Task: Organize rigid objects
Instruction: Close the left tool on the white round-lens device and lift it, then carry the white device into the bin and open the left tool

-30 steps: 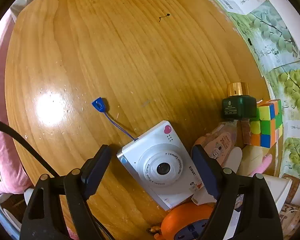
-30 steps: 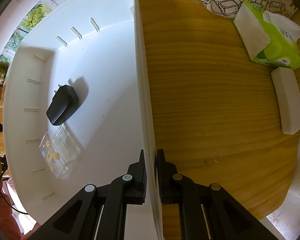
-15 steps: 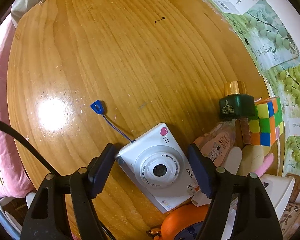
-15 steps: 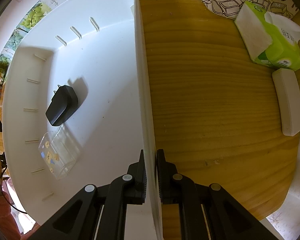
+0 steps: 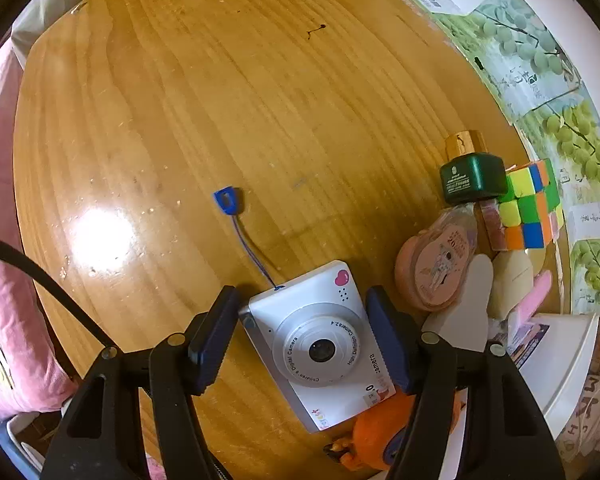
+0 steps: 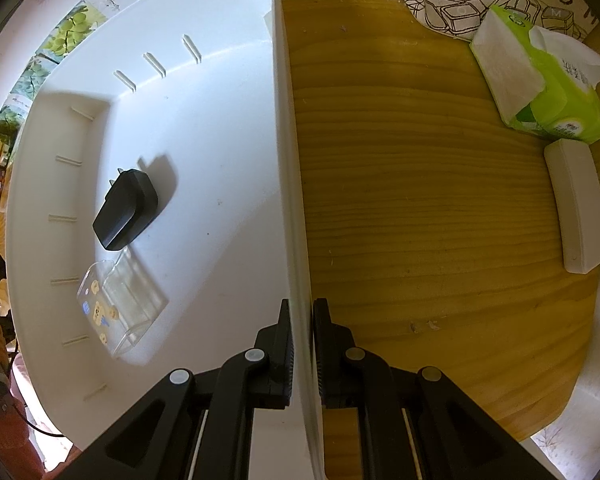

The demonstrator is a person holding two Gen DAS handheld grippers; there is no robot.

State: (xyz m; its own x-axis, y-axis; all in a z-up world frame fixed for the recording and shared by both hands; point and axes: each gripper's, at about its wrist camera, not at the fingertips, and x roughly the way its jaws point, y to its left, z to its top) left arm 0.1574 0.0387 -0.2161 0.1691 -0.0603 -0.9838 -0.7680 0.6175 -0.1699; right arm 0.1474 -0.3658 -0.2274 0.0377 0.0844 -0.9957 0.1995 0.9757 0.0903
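A white children's digital camera [image 5: 320,344] lies lens up on the wooden table [image 5: 240,120], its blue strap tag [image 5: 226,200] trailing away from it. My left gripper [image 5: 300,296] points down over it, jaws closing, one pad on each side of the camera's body, close to it but not visibly pressing. My right gripper [image 6: 302,304] is shut on the side wall of a white bin [image 6: 288,160]. Inside the bin lie a black charger [image 6: 126,210] and a clear plastic case [image 6: 120,304].
Right of the camera stand a green bottle with a gold cap [image 5: 472,176], a colour cube [image 5: 528,204] and a pink tape dispenser [image 5: 436,268]; an orange object [image 5: 380,436] lies below it. A green tissue pack [image 6: 540,88] and a white case [image 6: 576,208] sit right of the bin.
The left gripper's jaws have narrowed around the camera and shifted slightly over it. The right gripper and the bin have not moved.
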